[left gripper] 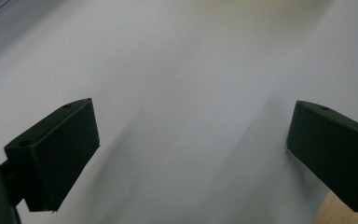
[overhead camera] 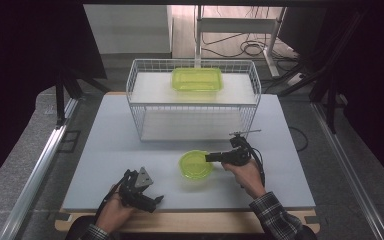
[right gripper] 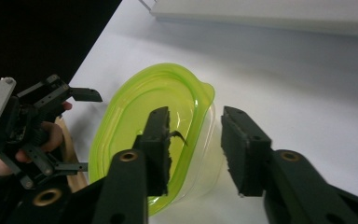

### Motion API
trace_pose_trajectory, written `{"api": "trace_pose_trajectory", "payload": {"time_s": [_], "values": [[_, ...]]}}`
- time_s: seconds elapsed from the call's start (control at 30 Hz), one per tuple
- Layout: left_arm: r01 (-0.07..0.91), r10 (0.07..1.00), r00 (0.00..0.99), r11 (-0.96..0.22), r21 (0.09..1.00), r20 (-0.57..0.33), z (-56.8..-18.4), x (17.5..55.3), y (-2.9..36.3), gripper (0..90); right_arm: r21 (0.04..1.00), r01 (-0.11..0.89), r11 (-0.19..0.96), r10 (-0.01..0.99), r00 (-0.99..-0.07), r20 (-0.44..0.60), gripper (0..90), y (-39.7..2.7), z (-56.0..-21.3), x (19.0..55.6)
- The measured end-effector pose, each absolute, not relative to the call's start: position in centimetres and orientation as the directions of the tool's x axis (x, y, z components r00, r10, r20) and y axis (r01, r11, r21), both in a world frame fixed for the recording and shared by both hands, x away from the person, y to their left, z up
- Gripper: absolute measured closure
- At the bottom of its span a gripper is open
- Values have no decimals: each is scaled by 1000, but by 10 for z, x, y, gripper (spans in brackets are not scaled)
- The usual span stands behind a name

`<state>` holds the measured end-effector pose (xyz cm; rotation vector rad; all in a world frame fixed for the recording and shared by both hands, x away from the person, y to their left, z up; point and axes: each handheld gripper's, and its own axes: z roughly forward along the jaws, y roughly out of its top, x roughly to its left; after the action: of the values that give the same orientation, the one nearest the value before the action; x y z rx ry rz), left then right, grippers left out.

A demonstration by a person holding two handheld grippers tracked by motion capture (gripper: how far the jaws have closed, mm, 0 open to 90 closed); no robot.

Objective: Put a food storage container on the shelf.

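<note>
A round clear container with a lime-green lid (overhead camera: 196,165) sits on the white table (overhead camera: 105,150), toward the front middle. My right gripper (overhead camera: 209,158) reaches it from the right. In the right gripper view its jaws (right gripper: 196,149) straddle the near rim of the container (right gripper: 140,116): one jaw is over the lid and the other outside the wall. A gap shows on both sides, so the gripper is open. My left gripper (overhead camera: 156,202) rests open near the table's front edge, left of the container. Nothing lies between its jaws (left gripper: 191,154). It shows as well in the right gripper view (right gripper: 91,132).
A white wire basket (overhead camera: 140,95) stands at the back of the table, holding a rectangular lime-green lidded container (overhead camera: 197,79) on its upper shelf. A wooden strip (overhead camera: 190,220) runs along the table's front edge. Metal rails flank both sides.
</note>
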<state>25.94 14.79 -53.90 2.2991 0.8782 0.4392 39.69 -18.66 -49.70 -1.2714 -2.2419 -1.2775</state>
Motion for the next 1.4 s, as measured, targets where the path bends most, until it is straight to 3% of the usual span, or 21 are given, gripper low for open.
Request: {"api": "trace_pose_trajectory", "payload": {"time_s": [0.1,0.27,0.53,1.4], "values": [[476,686,723,-581,660,82,-539,259,148,20,528,821,217,550,-550,629,730,-186,-502,399],[474,684,725,-583,660,83,-539,259,148,21,479,853,206,523,-510,683,801,-187,-503,400],[474,686,723,-581,662,84,-539,259,148,21,452,873,185,504,-479,719,809,-189,-501,400],[478,694,716,-572,667,82,-538,259,149,19,556,824,110,479,-534,696,809,-198,-441,399]]}}
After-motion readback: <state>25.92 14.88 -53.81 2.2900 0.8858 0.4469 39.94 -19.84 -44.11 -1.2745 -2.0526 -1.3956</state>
